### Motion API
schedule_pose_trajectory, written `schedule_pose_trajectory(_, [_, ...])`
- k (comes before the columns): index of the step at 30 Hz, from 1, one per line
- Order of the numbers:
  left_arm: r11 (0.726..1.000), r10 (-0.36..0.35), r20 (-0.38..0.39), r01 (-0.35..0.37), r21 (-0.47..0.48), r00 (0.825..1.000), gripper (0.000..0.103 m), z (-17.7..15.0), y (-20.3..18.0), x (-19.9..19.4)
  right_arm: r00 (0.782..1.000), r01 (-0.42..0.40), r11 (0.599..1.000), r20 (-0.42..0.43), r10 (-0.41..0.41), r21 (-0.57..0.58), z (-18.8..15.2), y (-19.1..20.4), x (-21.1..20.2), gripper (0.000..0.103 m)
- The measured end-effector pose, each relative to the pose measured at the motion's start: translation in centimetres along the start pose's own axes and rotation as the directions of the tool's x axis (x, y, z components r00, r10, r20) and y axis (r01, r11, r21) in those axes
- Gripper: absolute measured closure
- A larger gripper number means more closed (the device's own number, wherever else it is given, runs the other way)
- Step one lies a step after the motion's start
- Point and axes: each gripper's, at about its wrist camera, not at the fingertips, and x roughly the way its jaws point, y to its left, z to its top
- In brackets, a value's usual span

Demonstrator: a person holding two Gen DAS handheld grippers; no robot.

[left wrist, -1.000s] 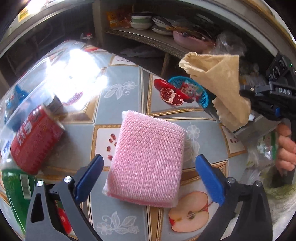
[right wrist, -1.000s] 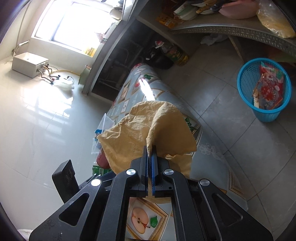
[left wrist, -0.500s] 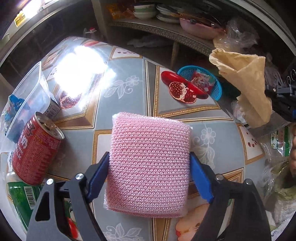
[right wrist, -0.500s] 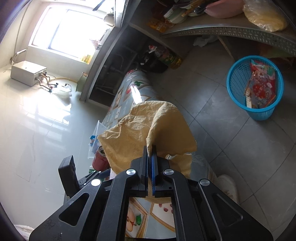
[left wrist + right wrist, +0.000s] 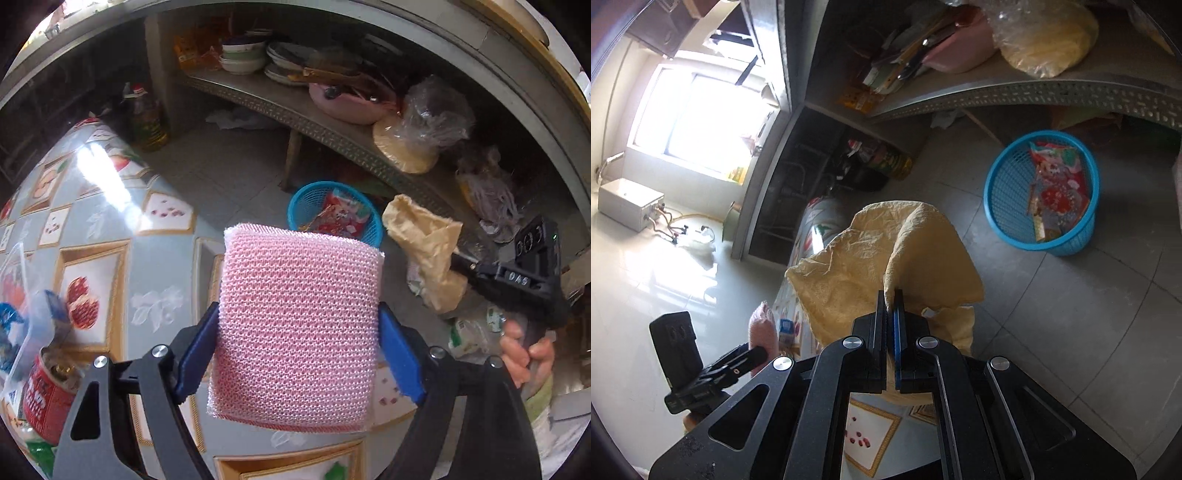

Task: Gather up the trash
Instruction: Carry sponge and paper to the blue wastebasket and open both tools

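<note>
Grey floor tiles (image 5: 1071,332) run under a metal shelf (image 5: 332,136) stacked with bowls and bags, and a fruit-patterned tablecloth (image 5: 159,266) covers the table at your left. Your left gripper (image 5: 299,343) clamps a pink mesh sponge (image 5: 295,328) by its two side edges, the blue pads pressed against it, held clear above the table edge. Your right gripper (image 5: 891,306) has its jaws pinched tight on a fold of crumpled yellow cloth (image 5: 871,258), which drapes over the fingers and hangs in the air. Ahead on the floor, below the shelf, stands the blue basket (image 5: 1004,192) with colourful wrappers inside. A red can (image 5: 48,398) sits on the table near your left gripper.
</note>
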Motion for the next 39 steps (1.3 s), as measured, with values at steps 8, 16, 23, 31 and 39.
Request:
schedule_pose_trajectory(8, [0.994, -0.1, -0.102, 0.104, 0.037, 0.99, 0.023, 8.1, -5.6, 8.1, 0.994, 0.092, 0.987, 0.047, -0.099, 0.134, 3.8, -4.7, 1.6, 0.101])
schedule_pose_trajectory(16, [0.998, -0.069, -0.212, 0.067, -0.02, 0.975, 0.023, 14.5, -7.6, 20.3, 0.99, 0.128, 0.943, 0.009, -0.138, 0.306, 8.7, -11.3, 7.7, 0.1])
schedule_pose_trajectory(23, [0.991, -0.07, -0.255, 0.038, -0.128, 0.964, 0.009, 16.8, -6.2, 26.6, 0.988, 0.145, 0.91, -0.013, -0.152, 0.388, 11.3, -15.2, 13.5, 0.064])
schedule_pose_trajectory(31, [0.982, -0.099, -0.255, 0.052, -0.184, 0.962, 0.007, 16.6, -4.8, 27.2, 0.977, 0.201, 0.865, -0.032, -0.21, 0.46, 9.5, -18.6, 14.7, 0.054])
schedule_pose_trajectory(39, [0.984, -0.145, -0.155, 0.126, -0.124, 0.977, 0.007, 15.7, -5.6, 19.6, 0.962, 0.266, 0.893, -0.039, -0.27, 0.364, 6.0, -16.9, 11.1, 0.053])
